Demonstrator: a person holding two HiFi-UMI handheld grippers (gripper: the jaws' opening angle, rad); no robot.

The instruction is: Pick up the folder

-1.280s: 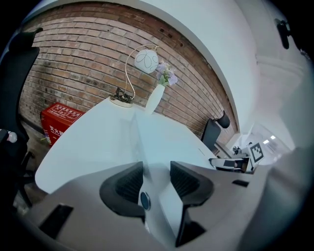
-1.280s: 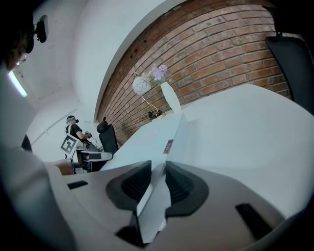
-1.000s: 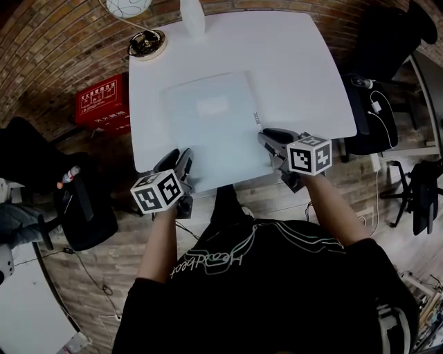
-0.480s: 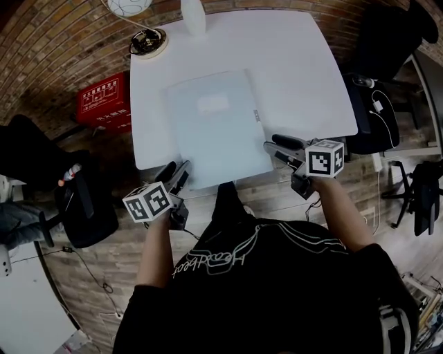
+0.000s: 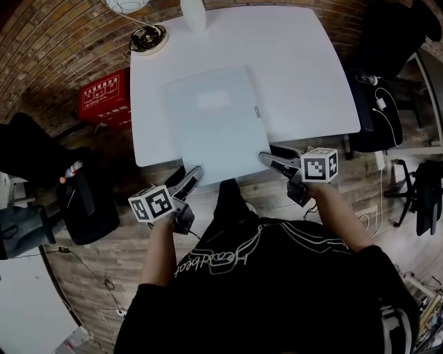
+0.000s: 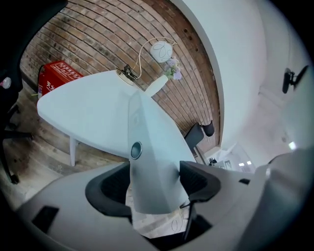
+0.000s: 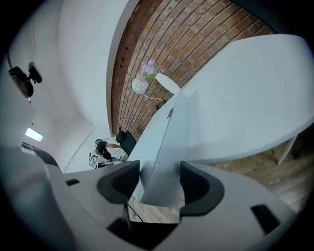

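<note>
A pale blue-grey folder (image 5: 214,124) lies flat on the white table (image 5: 297,62), its near edge hanging over the table's front edge. My left gripper (image 5: 189,178) is at the folder's near left corner and my right gripper (image 5: 273,155) at its near right corner. In the left gripper view the folder (image 6: 147,147) runs edge-on between the jaws of the left gripper (image 6: 152,184), which are opening. The right gripper view shows the same: the folder (image 7: 167,147) stands between the opening jaws of the right gripper (image 7: 159,184). Neither pair of pads visibly presses on it.
A white vase (image 5: 194,14) and a round dish (image 5: 147,39) stand at the table's far edge. A red box (image 5: 104,100) sits on the floor at the left. Black chairs stand at the right (image 5: 374,110) and the left (image 5: 83,207).
Both grippers have drawn back toward the person, from over the folder's near corners to its overhanging edge, and both have rolled. Their jaws have spread wider. The folder stays on the table.
</note>
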